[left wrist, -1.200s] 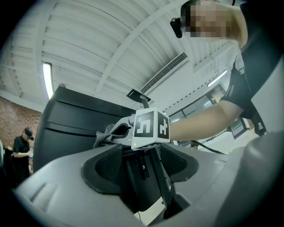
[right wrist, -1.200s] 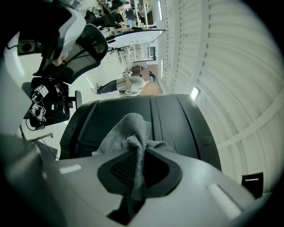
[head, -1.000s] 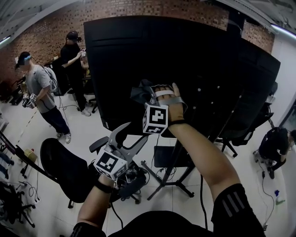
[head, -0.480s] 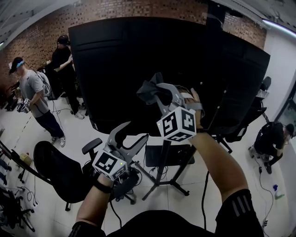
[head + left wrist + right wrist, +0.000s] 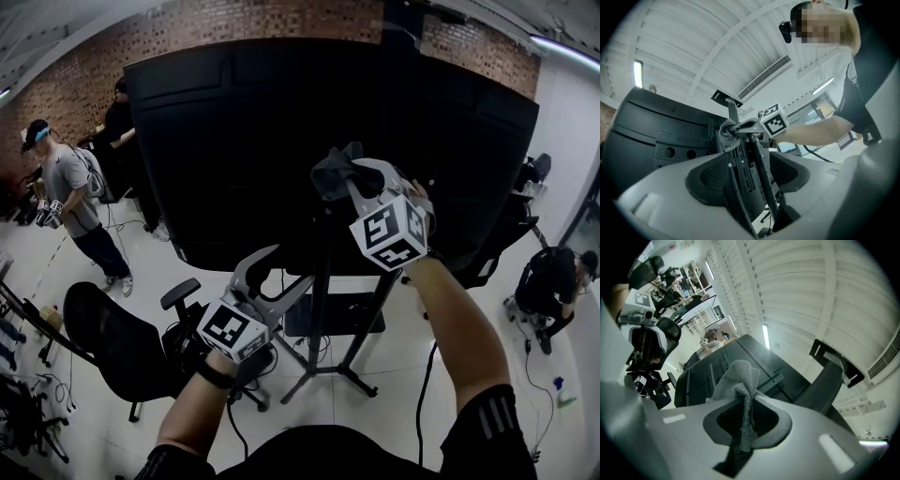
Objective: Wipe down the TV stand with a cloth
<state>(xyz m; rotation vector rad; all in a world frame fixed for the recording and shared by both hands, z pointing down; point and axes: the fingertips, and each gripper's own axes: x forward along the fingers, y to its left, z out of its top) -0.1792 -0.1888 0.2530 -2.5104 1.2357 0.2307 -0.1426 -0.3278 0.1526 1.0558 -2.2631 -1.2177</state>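
**Q:** State of both grippers?

**A:** The right gripper (image 5: 354,183) is clamped on the cloth (image 5: 330,172). Its own view shows the jaws closed on a thin fold of fabric (image 5: 740,394), with the bunched remainder ahead of the tips. The left gripper (image 5: 274,281) has its jaws spread wide and carries nothing. Its own view shows the stand column (image 5: 750,183) through the gap, not gripped.

**Q:** Location of the work items?

**A:** In the head view the cloth is at 1 o'clock from centre, at the upper end of the TV stand (image 5: 321,309), against the TV back panel (image 5: 234,141). Contact cannot be confirmed. The left gripper is at 7 o'clock, just beside the column below the panel's lower edge.

**Q:** Failure modes from here?

**A:**
1. Cloth loss. The pinch is narrow, so dragging over bracket edges or screw heads could probably pull the fabric free.
2. Scratching. If the bunch shifts aside, the hard jaw tips may meet the panel.
3. Rocking. A push high on the column, with the left gripper bracing nothing, could sway the stand and the panel.
4. Collision. The office chair (image 5: 112,337) at 8 o'clock stands near the stand's feet and limits low sweeps.
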